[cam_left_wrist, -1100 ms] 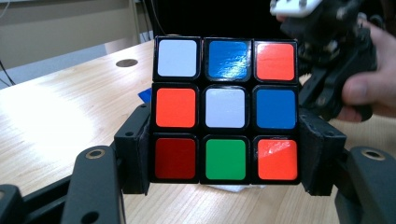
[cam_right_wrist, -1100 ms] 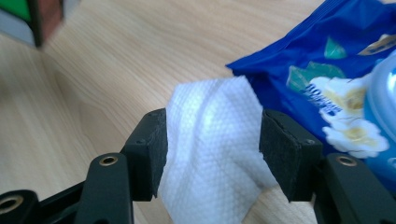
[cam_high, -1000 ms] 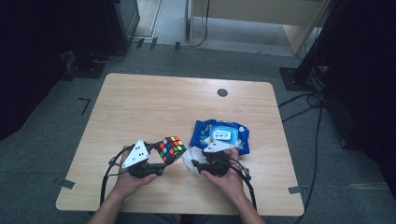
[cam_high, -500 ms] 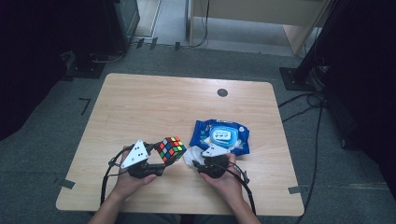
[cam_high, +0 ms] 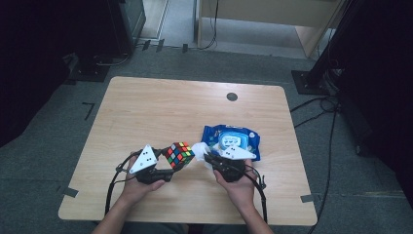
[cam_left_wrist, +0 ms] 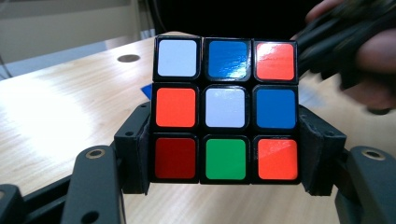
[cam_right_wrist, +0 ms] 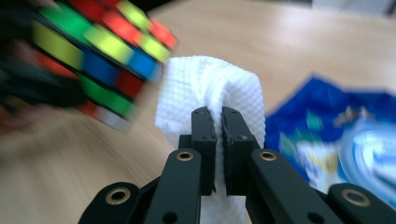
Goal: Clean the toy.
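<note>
Puzzle cube (cam_high: 178, 154): multicoloured, held clear of the worktop (cam_high: 160, 112) near its front edge, left of centre; clamped at both sides by the jaws of the left gripper (cam_high: 165, 165).

White wipe (cam_right_wrist: 210, 88): folded, textured cloth, pinched between the jaws of the right gripper (cam_right_wrist: 218, 122), which have just been closing on it; seen just beside the cube.

Wipes pack (cam_high: 234, 139): blue, lying flat toward the front right of the worktop, behind the right gripper.

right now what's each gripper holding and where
Left gripper: Rubik's cube, clamped on two opposite sides. Right gripper: white wet wipe, pinched at a fold.
</note>
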`<state>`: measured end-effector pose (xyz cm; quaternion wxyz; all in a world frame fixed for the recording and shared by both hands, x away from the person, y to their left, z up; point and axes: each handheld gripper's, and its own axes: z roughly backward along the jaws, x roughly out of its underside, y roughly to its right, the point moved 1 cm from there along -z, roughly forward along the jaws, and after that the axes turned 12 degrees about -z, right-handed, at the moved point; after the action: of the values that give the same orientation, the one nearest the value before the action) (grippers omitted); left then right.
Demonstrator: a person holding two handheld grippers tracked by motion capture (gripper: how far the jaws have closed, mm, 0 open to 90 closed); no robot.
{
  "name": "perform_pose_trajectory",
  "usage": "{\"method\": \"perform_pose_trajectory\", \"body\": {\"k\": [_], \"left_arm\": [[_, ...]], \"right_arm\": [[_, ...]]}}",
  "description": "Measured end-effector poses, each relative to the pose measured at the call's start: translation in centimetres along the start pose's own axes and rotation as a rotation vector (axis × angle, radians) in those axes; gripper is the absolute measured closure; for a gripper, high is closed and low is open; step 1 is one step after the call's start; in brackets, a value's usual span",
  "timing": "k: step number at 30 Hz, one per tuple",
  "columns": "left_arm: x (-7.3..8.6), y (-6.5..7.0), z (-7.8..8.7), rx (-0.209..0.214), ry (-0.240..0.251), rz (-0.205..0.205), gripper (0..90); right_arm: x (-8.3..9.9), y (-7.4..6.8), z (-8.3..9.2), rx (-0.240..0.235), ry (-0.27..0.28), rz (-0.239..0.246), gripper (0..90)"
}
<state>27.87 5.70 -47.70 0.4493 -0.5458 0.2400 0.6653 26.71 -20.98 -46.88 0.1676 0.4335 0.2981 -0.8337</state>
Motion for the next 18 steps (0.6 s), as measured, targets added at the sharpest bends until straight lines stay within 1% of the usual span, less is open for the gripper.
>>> {"method": "perform_pose_trajectory", "body": {"k": [1, 3, 4, 5, 6, 7, 8, 9, 10, 12, 14, 15, 17, 18], "left_arm": [[0.0, -0.2, -0.3, -0.010, 0.006, 0.006, 34.2], [-0.1, -0.6, -0.8, -0.017, 0.022, 0.026, 34.2], [0.0, -0.9, -1.2, -0.014, 0.035, 0.044, 34.2], [0.1, -1.0, -1.4, -0.006, 0.045, 0.053, 34.2], [0.2, -1.2, -1.9, 0.004, 0.048, 0.056, 34.2], [0.4, -1.3, -2.2, 0.000, 0.040, 0.045, 34.2], [0.6, -1.3, -2.7, -0.017, 0.026, 0.013, 34.2], [0.9, -1.3, -3.2, -0.035, 0.025, -0.023, 34.2], [1.2, -1.4, -3.6, -0.047, 0.012, -0.039, 34.2], [1.7, -1.4, -4.2, -0.035, 0.003, -0.029, 34.2], [2.0, -1.3, -4.6, -0.028, -0.015, -0.036, 34.2], [2.0, -1.2, -4.6, -0.023, -0.019, -0.037, 34.2], [2.1, -1.1, -4.7, -0.001, -0.011, -0.009, 34.2], [2.2, -0.9, -4.6, 0.000, 0.001, 0.002, 34.2]], "right_arm": [[-0.6, -0.4, 0.4, -0.021, 0.030, 0.001, 86.1], [-1.3, -0.8, 0.8, -0.032, 0.070, 0.007, 86.1], [-1.7, -0.9, 1.0, -0.038, 0.091, 0.010, 86.1], [-2.2, -0.9, 1.1, -0.044, 0.117, 0.004, 86.1], [-2.5, -0.8, 1.2, -0.050, 0.126, -0.005, 86.1], [-3.1, -0.7, 1.4, -0.060, 0.146, -0.024, 86.2], [-3.3, -0.6, 1.6, -0.064, 0.160, -0.032, 86.1], [-3.7, -0.5, 1.7, -0.077, 0.175, -0.049, 86.1], [-4.0, -0.4, 1.7, -0.092, 0.182, -0.060, 86.1], [-4.2, -0.6, 1.6, -0.119, 0.190, -0.075, 86.1], [-4.0, -1.0, 0.9, -0.142, 0.175, -0.067, 86.0], [-3.8, -1.3, 0.5, -0.145, 0.164, -0.055, 86.0], [-3.4, -1.8, -0.1, -0.149, 0.150, -0.036, 85.7], [-3.2, -1.9, -0.4, -0.149, 0.150, -0.028, 85.6]]}}
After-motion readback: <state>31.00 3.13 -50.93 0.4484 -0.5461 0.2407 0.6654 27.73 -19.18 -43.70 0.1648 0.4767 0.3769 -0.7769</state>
